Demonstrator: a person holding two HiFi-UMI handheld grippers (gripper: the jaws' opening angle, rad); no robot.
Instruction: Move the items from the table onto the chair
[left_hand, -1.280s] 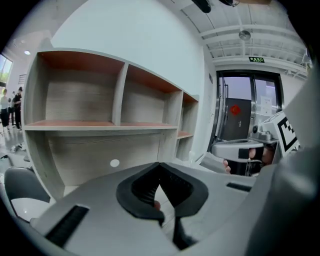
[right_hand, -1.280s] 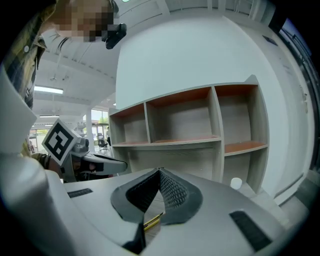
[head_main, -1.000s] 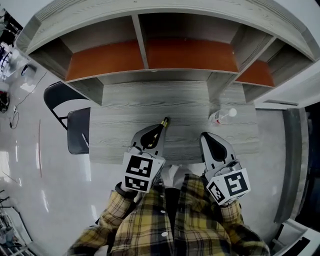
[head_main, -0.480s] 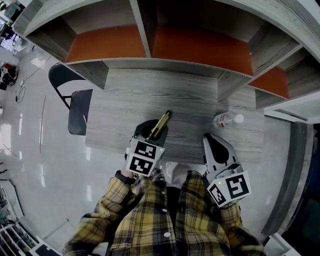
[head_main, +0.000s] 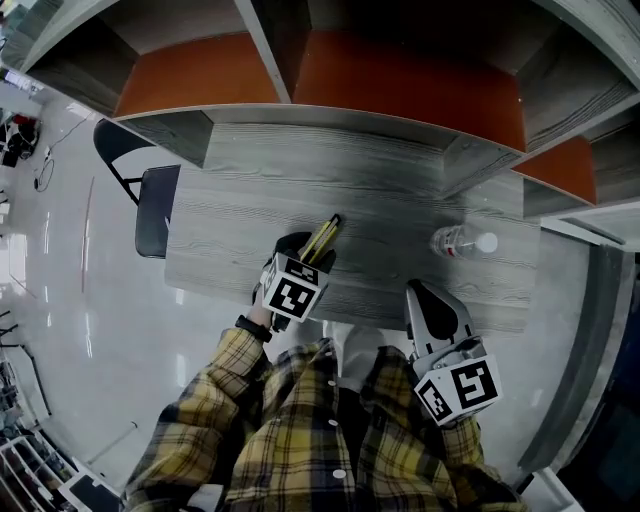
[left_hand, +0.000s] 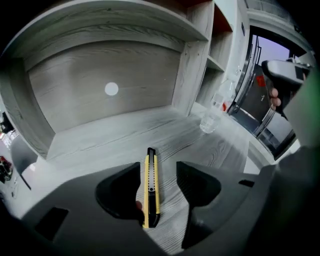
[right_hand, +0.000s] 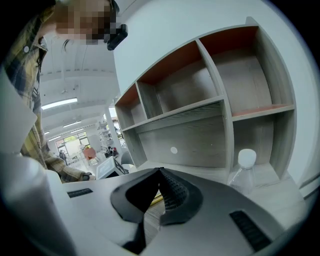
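A yellow and black utility knife (head_main: 323, 237) (left_hand: 151, 186) lies flat on the grey wooden table (head_main: 400, 200), pointing away from me. My left gripper (head_main: 308, 250) (left_hand: 159, 172) is tilted down over it. Its jaws have just been opening and now stand open on either side of the knife, which sits closer to the left one. A clear plastic bottle (head_main: 460, 242) (right_hand: 244, 174) with a white cap lies on the table's right part. My right gripper (head_main: 420, 292) (right_hand: 160, 172) hangs at the table's near edge, shut and holding nothing. The dark chair (head_main: 155, 208) stands off the table's left end.
A grey shelf unit (head_main: 270, 60) with orange back panels rises along the table's far side and overhangs it. Glossy floor (head_main: 80, 330) surrounds the chair on the left. The person's plaid sleeves (head_main: 220, 400) fill the near side below the table edge.
The left gripper has sunk to the table and tilted downward. It was shut on the knife; its jaws now stand apart with the knife lying between them. The right gripper dropped a little.
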